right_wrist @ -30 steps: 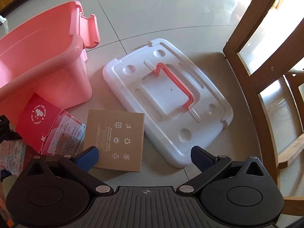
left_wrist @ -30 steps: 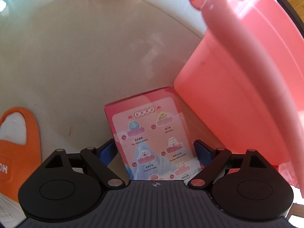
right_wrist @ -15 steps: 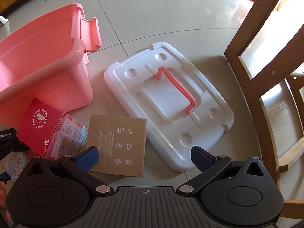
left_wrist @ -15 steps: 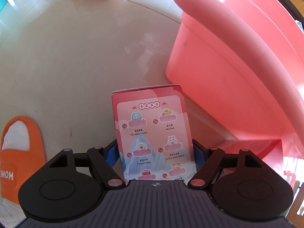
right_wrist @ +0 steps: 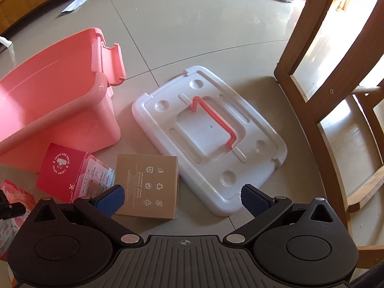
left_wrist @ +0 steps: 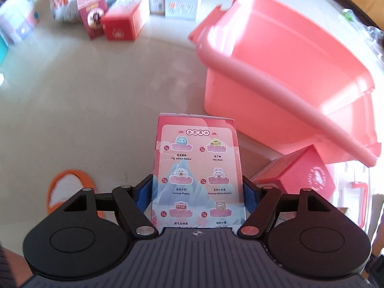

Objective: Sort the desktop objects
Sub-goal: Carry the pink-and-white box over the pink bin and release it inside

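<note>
My left gripper [left_wrist: 198, 192] is shut on a pink blind box [left_wrist: 198, 168] with cartoon animals and holds it up off the floor, left of the pink storage bin [left_wrist: 288, 84]. The bin is open and looks empty in the right wrist view [right_wrist: 48, 100]. A red blind box [right_wrist: 64, 170] and a brown cardboard box [right_wrist: 148, 187] lie on the floor beside the bin. My right gripper [right_wrist: 182, 196] is open and empty above the cardboard box and the white bin lid [right_wrist: 208, 139].
Several more small boxes [left_wrist: 124, 21] stand on the floor at the far side. An orange slipper [left_wrist: 69, 187] lies at the left. A wooden chair frame [right_wrist: 324, 96] stands at the right, close to the lid.
My left gripper has lifted the pink blind box up and tilted its view, so the bin's rim and the far boxes now show. My right gripper has barely moved.
</note>
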